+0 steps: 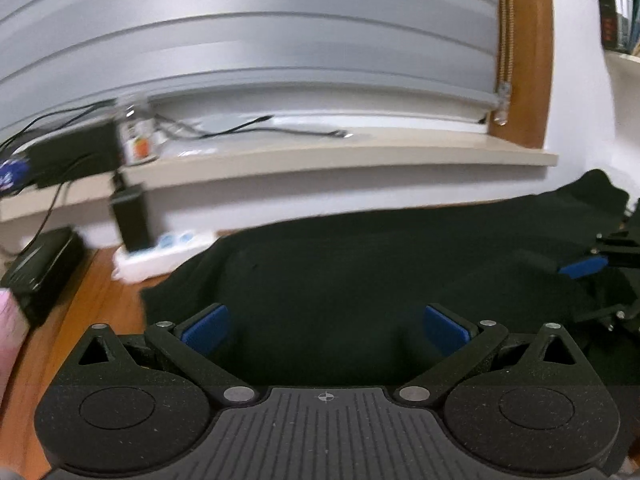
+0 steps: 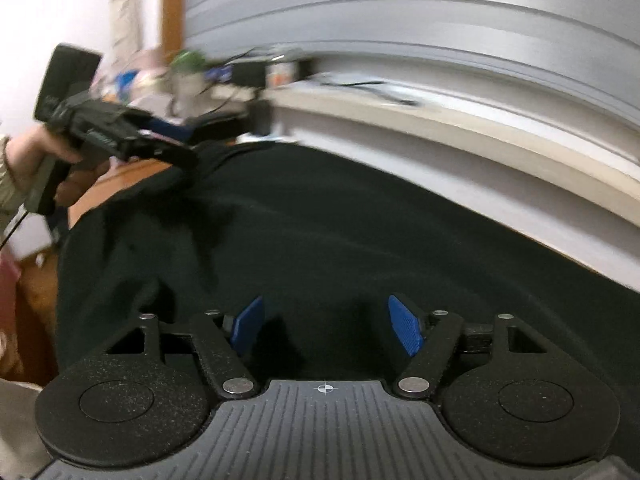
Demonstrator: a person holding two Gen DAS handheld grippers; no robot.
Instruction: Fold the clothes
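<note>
A black garment [image 1: 360, 280] lies spread over a wooden table [image 1: 100, 300], its far edge against the wall under a sill. My left gripper [image 1: 326, 328] hovers low over the garment's left part, blue pads wide apart and nothing pinched between them. My right gripper [image 2: 327, 328] is also open above the black garment [image 2: 360, 220], pads apart over flat cloth. In the right wrist view the left gripper [image 2: 176, 140] shows at upper left in a person's hand [image 2: 60, 160], by a rumpled corner of the cloth. One blue pad [image 1: 582, 268] of the right gripper shows at the right edge.
A beige window sill [image 1: 320, 156] carries cables, a small jar [image 1: 138, 136] and dark boxes under a grey roller shutter. A white power strip [image 1: 160, 252] with a black adapter and a black box [image 1: 40, 268] sit on the table left of the garment. Both views are motion-blurred.
</note>
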